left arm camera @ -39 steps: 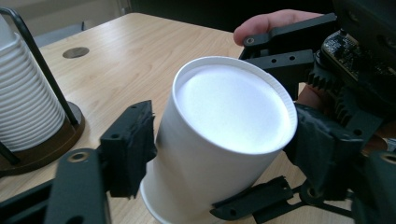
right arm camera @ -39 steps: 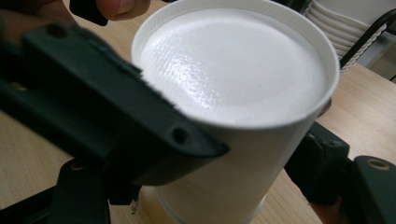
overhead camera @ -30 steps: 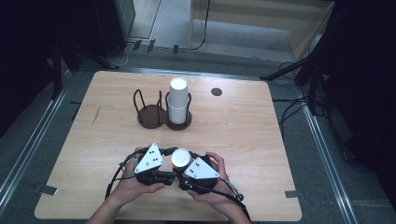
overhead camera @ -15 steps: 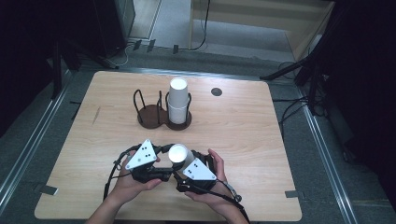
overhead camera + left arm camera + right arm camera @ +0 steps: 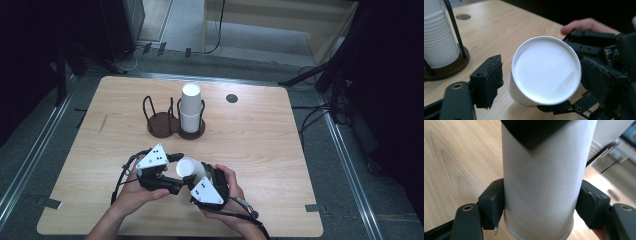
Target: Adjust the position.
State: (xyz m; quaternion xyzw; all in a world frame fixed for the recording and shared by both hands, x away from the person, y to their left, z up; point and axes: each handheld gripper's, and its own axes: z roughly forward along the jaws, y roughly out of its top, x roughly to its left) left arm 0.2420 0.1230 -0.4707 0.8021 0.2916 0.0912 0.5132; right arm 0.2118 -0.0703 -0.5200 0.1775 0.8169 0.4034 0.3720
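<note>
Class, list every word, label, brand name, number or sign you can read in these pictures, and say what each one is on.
None: no readable text in any view.
White paper cup held between the grippers: plain, no print.
Stack of cups in the wire holder: plain.
Grey three-cornered plates: white dots only, no letters.
Wooden table: unmarked.

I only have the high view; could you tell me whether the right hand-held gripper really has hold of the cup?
Observer: Yes. In the right gripper view, the right hand-held gripper has just closed, and both pads press the cup wall near its rim.
Operator: Thank you. Is the left one gripping it as well?
Observer: No. In the left gripper view, the left hand-held gripper has just been opening its jaws; one pad stands apart from the cup, whose base faces that camera.
</note>
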